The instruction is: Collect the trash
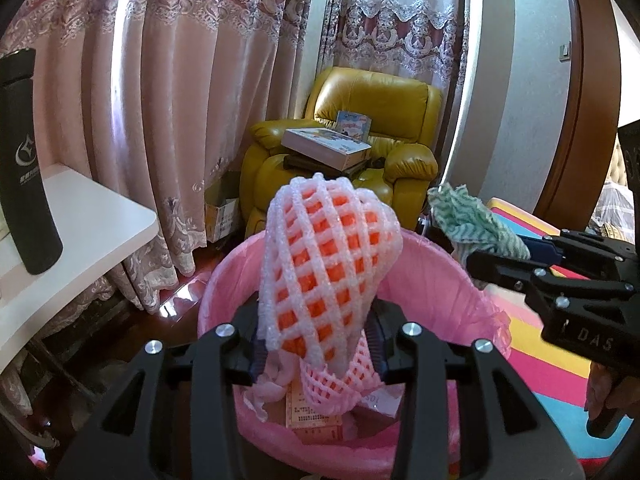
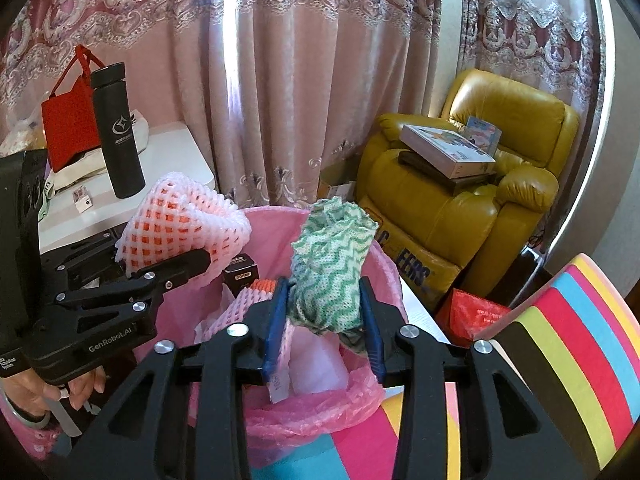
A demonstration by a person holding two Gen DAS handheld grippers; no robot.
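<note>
We read "GenRobot.AI" on the left gripper, fingers pinching a foam fruit net, long axis upright, over the pink-lined bin. Right gripper fingers pinch a green zigzag cloth standing upright; "DORMI" box inside the bin.

The bin mouth lies open below both grippers, part-filled with net wrap and paper. The left gripper with its foam net crowds the left side, the right gripper and its cloth the right. The table and flask flank the left; the armchair stands behind.
</note>
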